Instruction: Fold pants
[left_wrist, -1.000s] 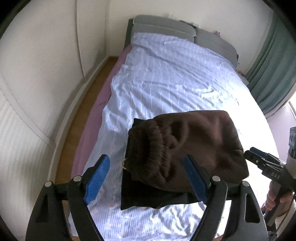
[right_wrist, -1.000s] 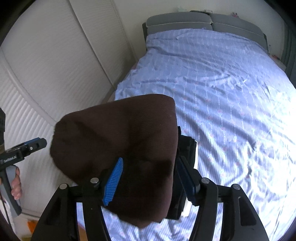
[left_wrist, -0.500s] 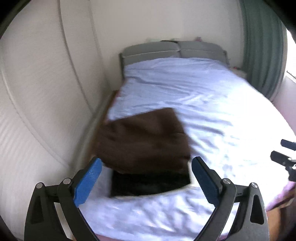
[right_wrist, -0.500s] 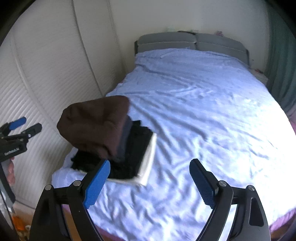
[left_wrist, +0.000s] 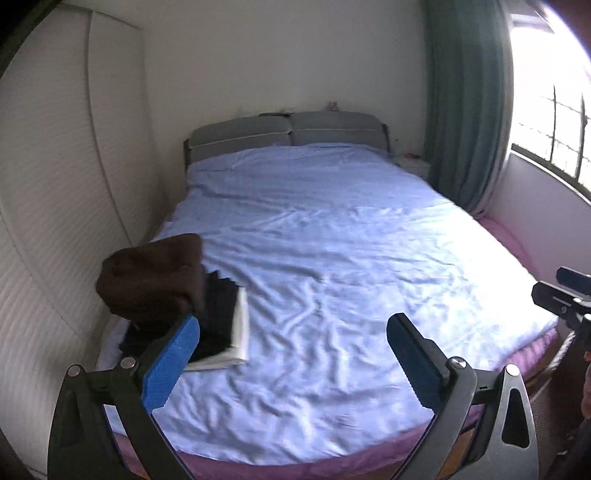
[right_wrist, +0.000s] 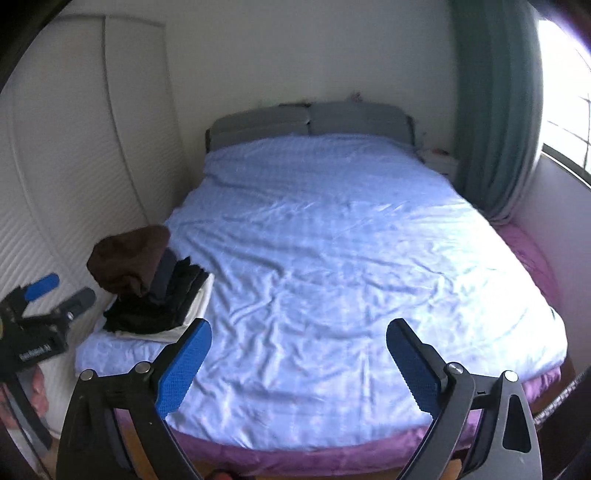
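Pants of dark brown knitted cloth (left_wrist: 151, 280), folded into a thick bundle, sit on top of a stack of dark folded clothes (left_wrist: 218, 317) with a white layer at the bottom, at the near left corner of the bed. From the left wrist view, the left hand-held gripper (left_wrist: 291, 354) is spread wide, its blue pads apart and gripping nothing, well back from the stack. At the far right edge the right hand-held gripper (left_wrist: 565, 291) pokes in, only partly visible. The pale blue striped bedsheet (left_wrist: 332, 258) is rumpled and otherwise bare, a purple sheet edge showing beneath it.

From the right wrist view, the right gripper (right_wrist: 299, 365) is equally wide open and holds nothing. The brown pants (right_wrist: 127, 262) lie on the stack (right_wrist: 166, 299), well apart from it. The left gripper (right_wrist: 59, 295) shows at the left, jaws parted. I judge the folding done, the bundle stacked and nothing left unfolded in sight. A grey padded headboard (right_wrist: 310, 122), white ribbed wardrobe doors (right_wrist: 66, 166) and teal curtain (right_wrist: 495, 110) by a bright window frame the room.
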